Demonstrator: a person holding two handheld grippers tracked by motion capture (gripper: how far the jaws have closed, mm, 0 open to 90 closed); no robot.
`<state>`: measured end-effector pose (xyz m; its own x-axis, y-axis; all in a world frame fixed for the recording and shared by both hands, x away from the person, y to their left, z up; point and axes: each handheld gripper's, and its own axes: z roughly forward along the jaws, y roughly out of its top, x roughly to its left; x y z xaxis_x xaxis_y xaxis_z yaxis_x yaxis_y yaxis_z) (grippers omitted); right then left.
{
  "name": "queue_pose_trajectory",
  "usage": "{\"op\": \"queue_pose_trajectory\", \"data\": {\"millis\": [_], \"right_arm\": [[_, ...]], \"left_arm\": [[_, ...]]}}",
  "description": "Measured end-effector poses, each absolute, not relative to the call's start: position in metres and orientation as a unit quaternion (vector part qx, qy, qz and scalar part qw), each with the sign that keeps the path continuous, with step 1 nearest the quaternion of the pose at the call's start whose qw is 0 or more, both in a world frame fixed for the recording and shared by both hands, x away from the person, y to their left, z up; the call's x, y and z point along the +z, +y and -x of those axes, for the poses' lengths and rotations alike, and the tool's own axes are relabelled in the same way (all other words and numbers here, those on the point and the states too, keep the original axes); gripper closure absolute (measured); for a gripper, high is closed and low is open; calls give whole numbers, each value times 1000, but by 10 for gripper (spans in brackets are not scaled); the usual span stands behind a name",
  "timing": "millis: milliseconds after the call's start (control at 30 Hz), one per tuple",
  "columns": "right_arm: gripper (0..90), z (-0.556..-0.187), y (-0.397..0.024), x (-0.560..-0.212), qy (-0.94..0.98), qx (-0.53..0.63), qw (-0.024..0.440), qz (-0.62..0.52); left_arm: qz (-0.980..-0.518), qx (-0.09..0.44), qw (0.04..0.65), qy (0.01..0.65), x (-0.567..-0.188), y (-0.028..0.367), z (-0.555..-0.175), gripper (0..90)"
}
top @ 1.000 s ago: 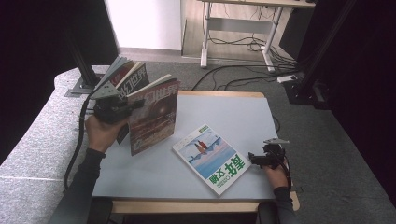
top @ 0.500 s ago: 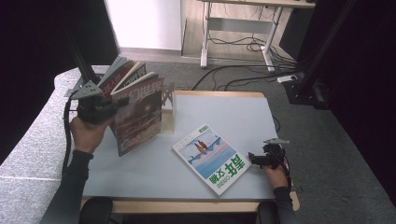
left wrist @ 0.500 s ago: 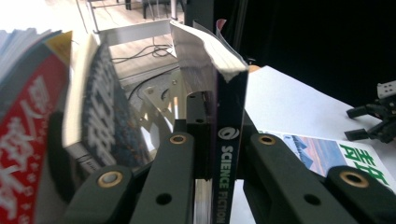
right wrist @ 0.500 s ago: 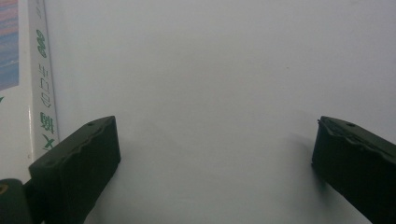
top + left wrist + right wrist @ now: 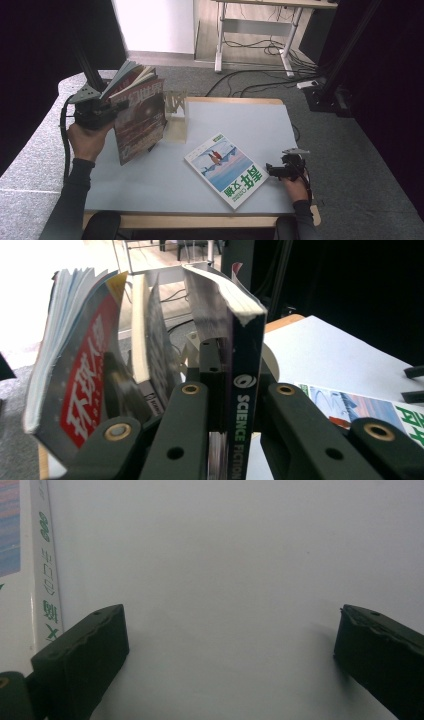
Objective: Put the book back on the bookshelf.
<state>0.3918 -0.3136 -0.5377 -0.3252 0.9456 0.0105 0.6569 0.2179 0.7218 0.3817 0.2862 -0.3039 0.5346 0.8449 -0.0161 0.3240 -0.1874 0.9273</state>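
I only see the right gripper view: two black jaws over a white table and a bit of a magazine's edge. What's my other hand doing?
Observer: Your left gripper is shut on an upright magazine, clamped at its spine, which reads SCIENCE FICTION.
Operator: Is that magazine all alone over there?
Observer: No. More magazines stand fanned open right beside it, and one has a red cover.
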Motion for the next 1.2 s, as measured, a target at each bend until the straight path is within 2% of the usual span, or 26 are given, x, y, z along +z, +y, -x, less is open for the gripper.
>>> {"op": "queue_pose_trajectory", "data": {"millis": [933, 1200], "right_arm": [[6, -392, -314, -538, 748, 322, 223, -536], [6, -392, -314, -538, 747, 323, 223, -536]], "left_arm": [[-707, 277, 496, 420, -321, 267, -420, 842], [-724, 269, 478, 418, -326, 262, -428, 840]]}}
